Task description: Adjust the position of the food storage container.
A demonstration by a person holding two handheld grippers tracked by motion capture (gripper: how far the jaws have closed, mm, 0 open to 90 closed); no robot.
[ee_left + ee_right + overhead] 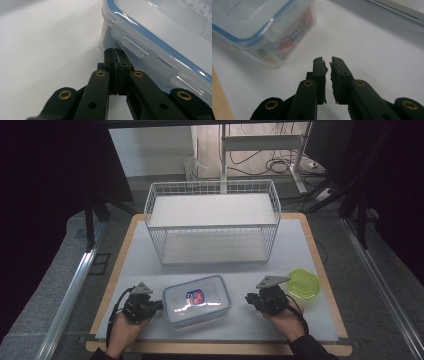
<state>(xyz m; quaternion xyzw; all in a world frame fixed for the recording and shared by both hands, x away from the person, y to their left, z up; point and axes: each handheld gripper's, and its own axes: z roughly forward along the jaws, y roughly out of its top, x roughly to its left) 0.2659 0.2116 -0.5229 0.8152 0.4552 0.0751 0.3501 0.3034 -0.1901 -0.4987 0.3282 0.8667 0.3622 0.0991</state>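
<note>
On the white mat near the table's front edge, a clear lidded container (196,300) is lying flat, long axis running left to right; the left gripper (159,305), jaws pressed together, is nudging its left end; the right gripper (248,299), slightly parted and empty, is waiting just beside it; next, probably, bracing both ends.
</note>
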